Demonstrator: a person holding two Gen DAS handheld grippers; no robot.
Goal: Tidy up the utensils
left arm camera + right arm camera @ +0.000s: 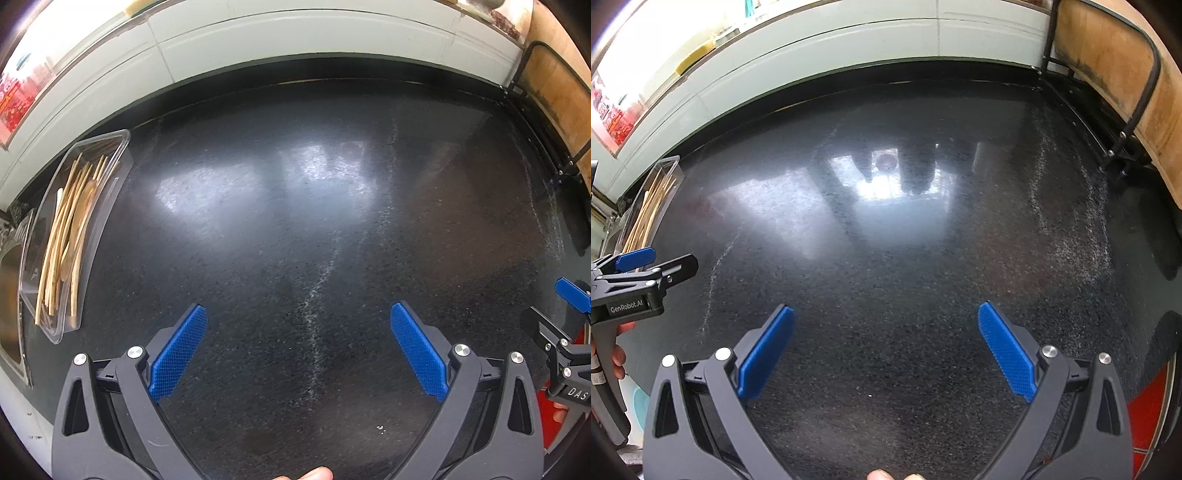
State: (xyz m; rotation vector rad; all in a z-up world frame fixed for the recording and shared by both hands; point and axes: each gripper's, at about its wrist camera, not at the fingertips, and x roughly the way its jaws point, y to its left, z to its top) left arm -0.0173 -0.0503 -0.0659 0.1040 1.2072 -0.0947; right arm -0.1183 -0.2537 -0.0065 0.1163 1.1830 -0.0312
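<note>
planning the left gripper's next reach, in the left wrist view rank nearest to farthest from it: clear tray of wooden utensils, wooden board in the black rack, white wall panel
1. Clear tray of wooden utensils, left of the left gripper.
2. Wooden board in the black rack, far right.
3. White wall panel, behind the counter's back edge; close to the board in rank.

One clear tray [110, 155] of many wooden utensils [70, 229], two hand-held grippers, one countertop [295, 221].

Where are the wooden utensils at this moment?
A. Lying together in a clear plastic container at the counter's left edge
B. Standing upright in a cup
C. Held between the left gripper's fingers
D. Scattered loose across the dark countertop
A: the wooden utensils lie bundled in the clear plastic container, while the left gripper and right gripper are both open and hold nothing.
</note>
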